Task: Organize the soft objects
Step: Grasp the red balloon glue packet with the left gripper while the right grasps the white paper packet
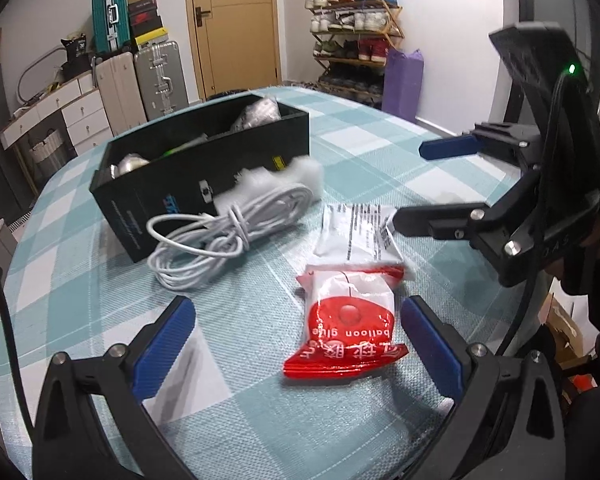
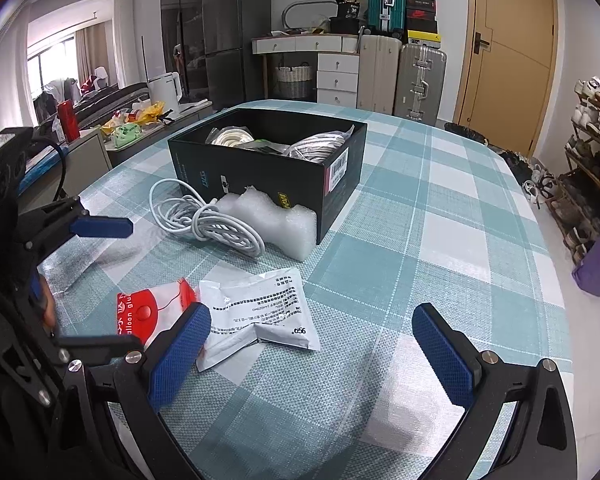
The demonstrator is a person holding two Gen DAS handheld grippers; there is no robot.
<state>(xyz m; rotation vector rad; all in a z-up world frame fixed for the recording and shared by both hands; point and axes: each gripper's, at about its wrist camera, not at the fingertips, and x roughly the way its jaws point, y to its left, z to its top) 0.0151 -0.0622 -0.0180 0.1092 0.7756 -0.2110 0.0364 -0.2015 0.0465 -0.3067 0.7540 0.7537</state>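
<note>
A: Where's the balloon glue packet (image 1: 350,322)?
B: On the checked tablecloth (image 2: 440,240), touching the white sachet (image 2: 260,312) — left gripper (image 1: 296,350) gaping around it, empty.
A: Right gripper (image 2: 312,354)?
B: Spread wide too — holding nothing, near the sachet.
</note>
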